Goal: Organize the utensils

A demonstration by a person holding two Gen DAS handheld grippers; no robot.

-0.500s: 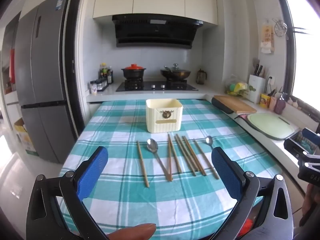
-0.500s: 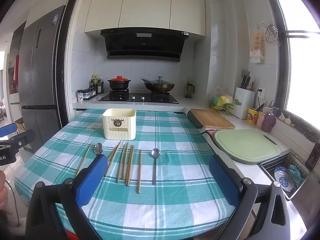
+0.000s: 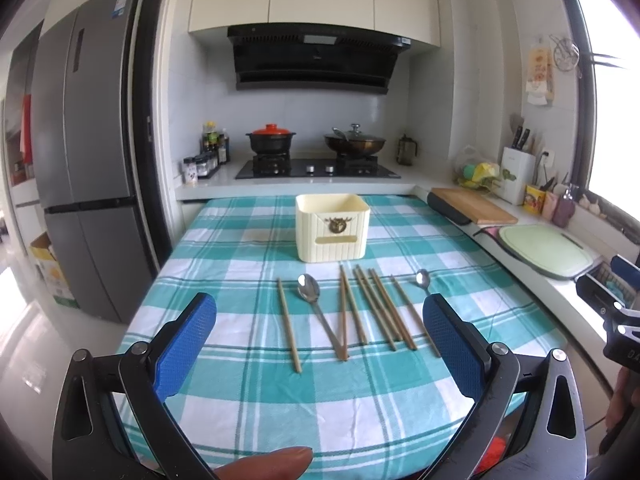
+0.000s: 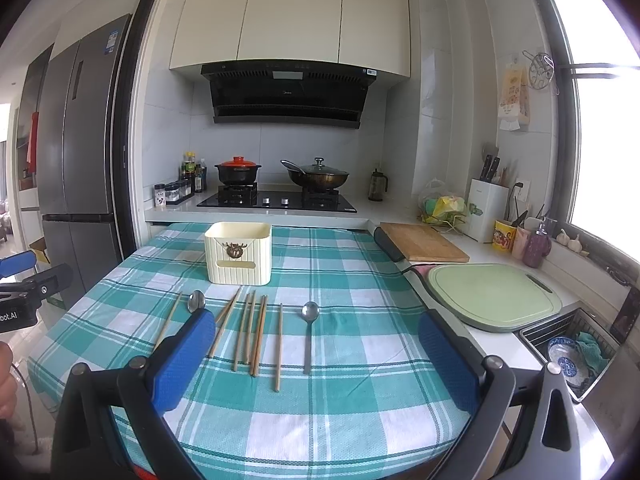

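Little is changing since the earlier frames: both grippers are staying above the near edge of the table, and the utensils are lying where they were. Nearest the left camera, the left gripper [image 3: 320, 348] is hovering with its blue pads spread wide and nothing between them; a fingertip [image 3: 268, 462] is showing at the bottom edge. The right gripper [image 4: 316, 354] is likewise hanging wide open and empty.

Beyond them, on the checked tablecloth [image 3: 360, 412], wooden chopsticks [image 3: 376, 308] are lying loosely side by side, pointing away from the cameras. A large spoon [image 3: 309, 290] is resting among those on the left, its handle crossing one stick, and a small spoon [image 4: 310, 312] is lying at the right end of the row. Just behind them the cream utensil holder [image 3: 332, 226] is standing upright. Farther back, a red-lidded pot [image 3: 272, 140] and a lidded wok [image 3: 354, 142] are sitting on the stove.
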